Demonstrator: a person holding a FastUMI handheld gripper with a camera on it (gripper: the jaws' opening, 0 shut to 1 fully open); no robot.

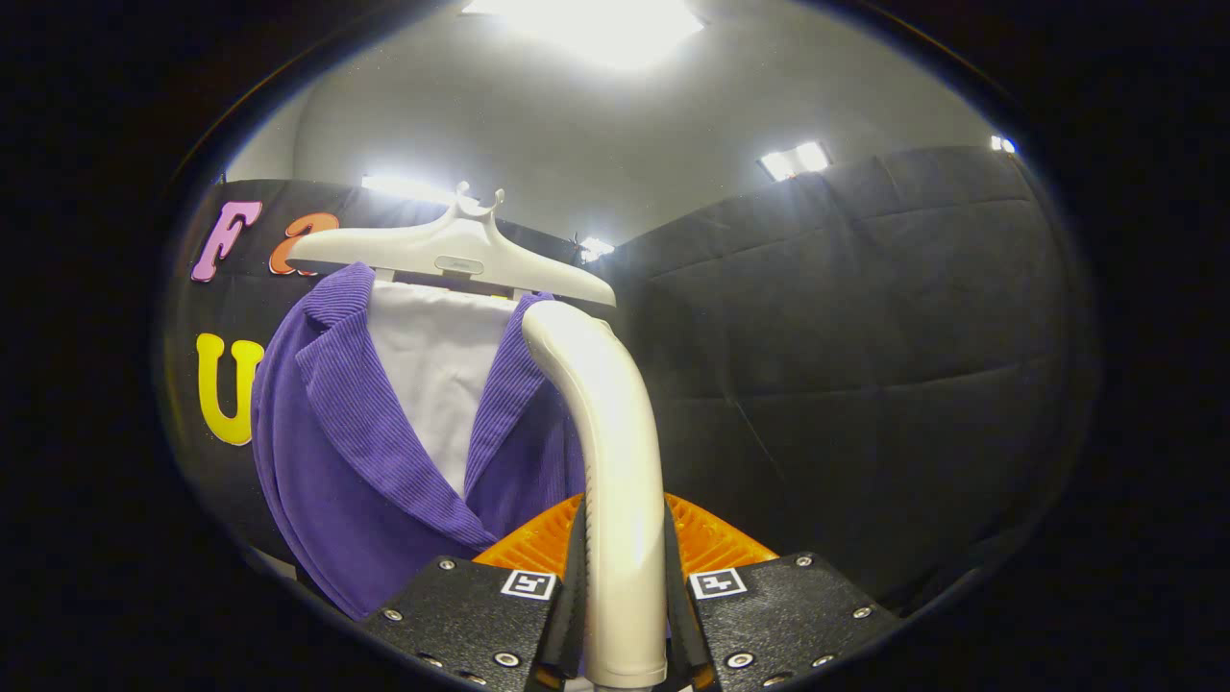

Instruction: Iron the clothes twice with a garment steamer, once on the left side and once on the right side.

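Booth wall (865, 336): dark padded cloth is seen across the right half and behind the garment at the left; nothing stands between it and the steamer.

Ceiling (538, 115): a pale surface is spread over the upper centre of the frame, with bright light panels set in it; glare is thrown on the steamer's curve.

Purple jacket (356, 452): it is hung at left of centre, front turned toward the camera, so that both sides can be reached. The corduroy lapels are folded open and are likely to catch the head if a pass is run across them.

White shirt (437, 375): it is shown in the opening between the lapels, under the jacket.

Garment steamer (610, 461): the pale curved handle is held upright at centre, rising from the fingers to its bent top just under the hanger's right arm. The jacket's right front edge is covered by it. Whether cloth is touched cannot be told.

Hanger (452, 252): a pale plastic hanger is carried at upper left of centre, holding the garments spread.

Gripper (625, 586): its fingers are pressed against the handle's two sides at lower centre, pinching it firmly for steering.

Step judged: a pass along the jacket's side nearer the steamer appears ready.
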